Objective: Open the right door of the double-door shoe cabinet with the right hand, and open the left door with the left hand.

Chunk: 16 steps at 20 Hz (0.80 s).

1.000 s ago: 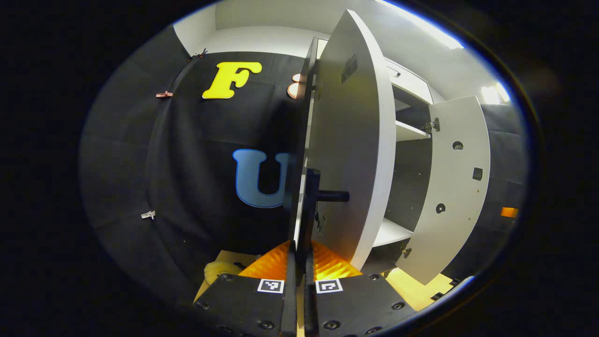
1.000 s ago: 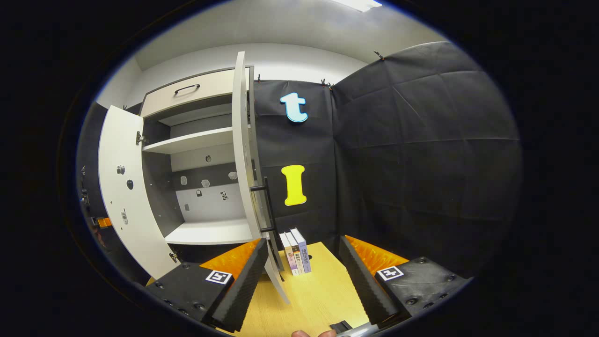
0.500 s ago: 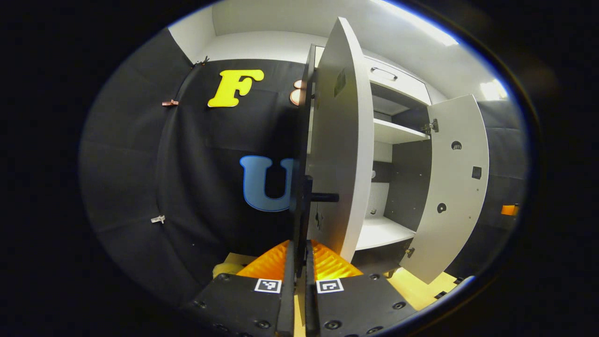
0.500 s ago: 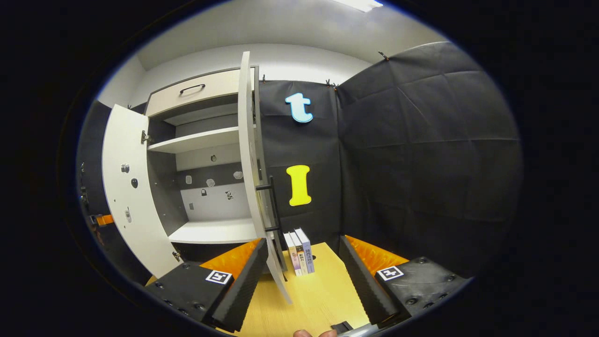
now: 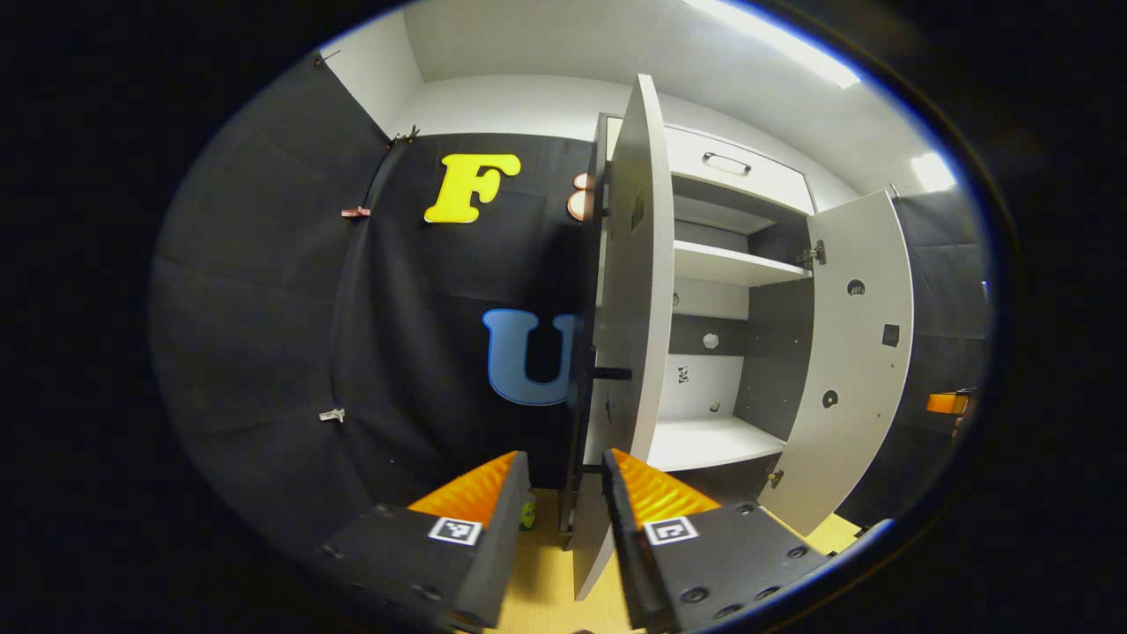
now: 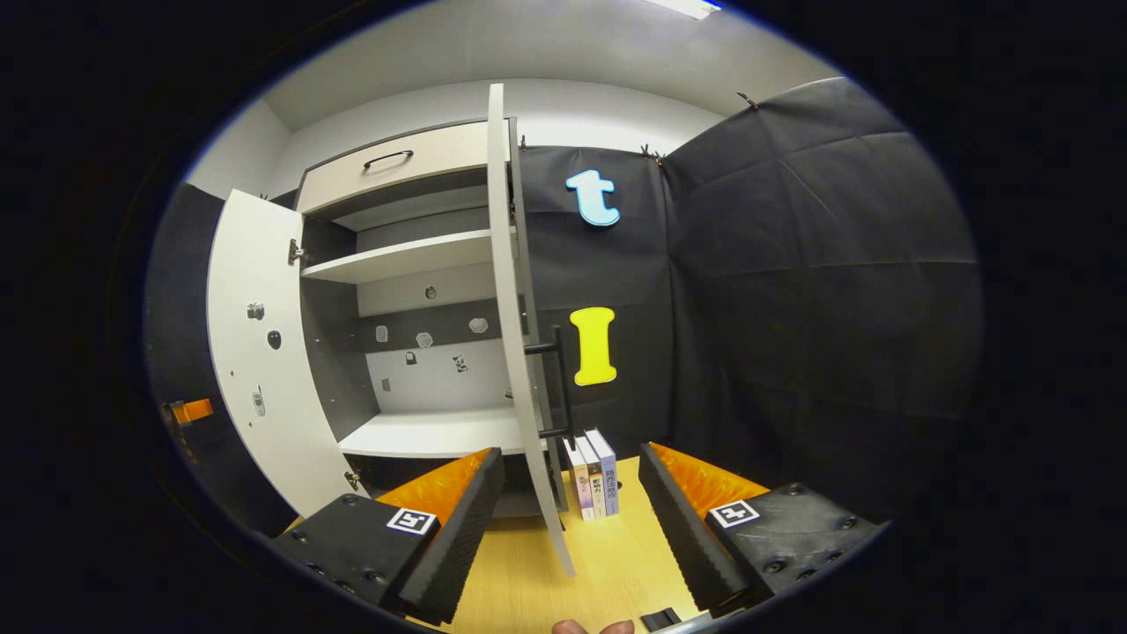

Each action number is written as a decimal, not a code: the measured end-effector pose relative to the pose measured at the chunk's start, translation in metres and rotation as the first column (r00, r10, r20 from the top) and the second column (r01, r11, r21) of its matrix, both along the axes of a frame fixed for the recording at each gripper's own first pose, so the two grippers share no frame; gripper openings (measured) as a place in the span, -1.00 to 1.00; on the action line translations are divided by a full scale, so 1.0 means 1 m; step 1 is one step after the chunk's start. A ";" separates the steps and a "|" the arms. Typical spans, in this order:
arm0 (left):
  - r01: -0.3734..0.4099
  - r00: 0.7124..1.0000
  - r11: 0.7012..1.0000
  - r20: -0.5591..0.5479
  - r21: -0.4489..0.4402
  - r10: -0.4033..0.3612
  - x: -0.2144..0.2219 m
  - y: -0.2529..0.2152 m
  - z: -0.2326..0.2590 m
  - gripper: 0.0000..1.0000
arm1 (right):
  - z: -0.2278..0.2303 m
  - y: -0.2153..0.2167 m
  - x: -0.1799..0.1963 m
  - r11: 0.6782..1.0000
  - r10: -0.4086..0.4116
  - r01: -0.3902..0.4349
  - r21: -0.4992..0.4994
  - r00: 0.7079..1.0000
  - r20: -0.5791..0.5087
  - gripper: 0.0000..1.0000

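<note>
Shoe cabinet [image 6: 414,264] on the wooden surface [image 6: 528,563], both doors swung wide. Left door [image 5: 629,291] edge-on dead ahead in left gripper view, its black handle [image 5: 577,423] just beyond the fingertips. Left tongs [image 5: 563,506] parted, gripping nothing. Right door [image 6: 511,308] edge-on in right gripper view; right tongs [image 6: 568,506] wide apart, empty. Books [image 6: 592,471] upright behind right door.
</note>
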<state>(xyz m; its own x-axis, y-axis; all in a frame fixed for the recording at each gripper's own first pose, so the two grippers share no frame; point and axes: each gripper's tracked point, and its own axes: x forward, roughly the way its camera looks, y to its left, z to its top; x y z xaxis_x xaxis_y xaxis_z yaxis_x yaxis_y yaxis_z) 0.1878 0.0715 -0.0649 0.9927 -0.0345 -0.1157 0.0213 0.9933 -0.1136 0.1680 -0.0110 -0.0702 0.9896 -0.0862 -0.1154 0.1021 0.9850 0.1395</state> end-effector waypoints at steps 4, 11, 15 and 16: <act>-0.026 0.999 0.999 0.033 0.046 0.024 -0.009 0.002 0.010 0.91 | 0.002 0.008 -0.001 0.999 0.041 -0.041 -0.013 0.999 0.008 0.93; -0.040 0.998 0.998 0.052 0.053 0.038 -0.017 -0.022 0.022 0.90 | 0.006 0.022 0.002 0.995 0.098 -0.097 -0.020 0.995 0.025 0.93; -0.036 0.998 0.997 0.052 0.064 0.032 -0.020 -0.036 0.023 0.90 | 0.009 0.027 0.002 0.993 0.118 -0.117 -0.022 0.992 0.040 0.93; -0.035 0.998 0.998 0.050 0.055 0.032 -0.022 -0.039 0.022 0.90 | 0.011 0.028 0.003 0.992 0.121 -0.120 -0.024 0.992 0.046 0.94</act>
<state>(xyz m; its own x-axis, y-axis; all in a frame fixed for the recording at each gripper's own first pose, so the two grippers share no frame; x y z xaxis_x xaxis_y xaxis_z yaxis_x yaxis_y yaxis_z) 0.1659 0.0328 -0.0424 0.9977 0.0041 -0.0678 -0.0081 0.9983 -0.0579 0.1713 0.0172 -0.0596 0.9972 0.0321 -0.0679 -0.0237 0.9924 0.1207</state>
